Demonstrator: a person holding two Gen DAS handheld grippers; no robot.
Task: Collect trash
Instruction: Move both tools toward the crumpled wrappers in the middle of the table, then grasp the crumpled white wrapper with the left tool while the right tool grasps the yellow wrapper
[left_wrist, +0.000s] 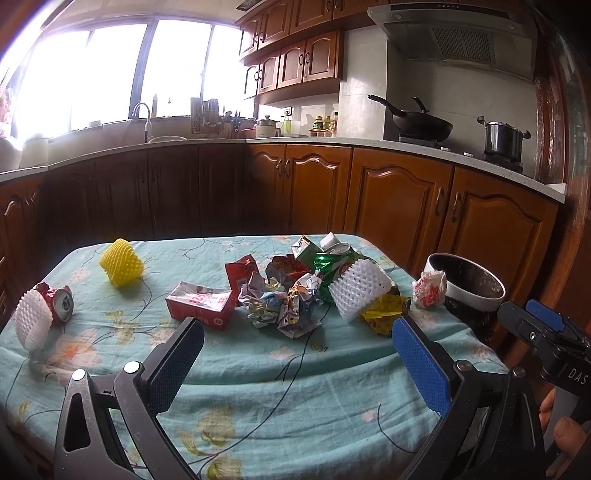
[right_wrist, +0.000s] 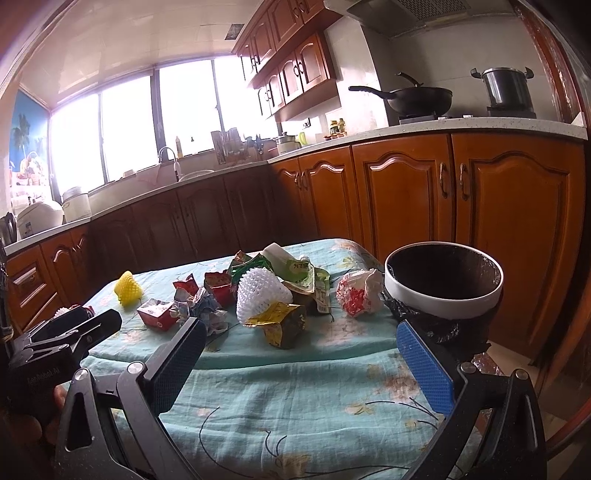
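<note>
Many pieces of trash lie on the table (left_wrist: 258, 387): at the left a crushed red can (left_wrist: 59, 304), then a yellow foam net (left_wrist: 122, 267), a red carton (left_wrist: 201, 308), the crumpled wrappers (left_wrist: 284, 302), and a paper ball (right_wrist: 358, 293) just beside the bin (right_wrist: 443, 295), which seems to stand off the table's right edge. The left gripper (left_wrist: 297, 363) and the right gripper (right_wrist: 301, 363) both hover with jaws wide apart, holding nothing. Collecting has not begun; the next move probably calls for lowering onto one piece.

Heap of crumpled wrappers (left_wrist: 291, 295) mid-frame on the flowered teal tablecloth (left_wrist: 258, 373), white-rimmed bin (left_wrist: 467, 288) right of it, yellow foam net (left_wrist: 122, 266) upper left, crushed red can (left_wrist: 59, 302) far left.
</note>
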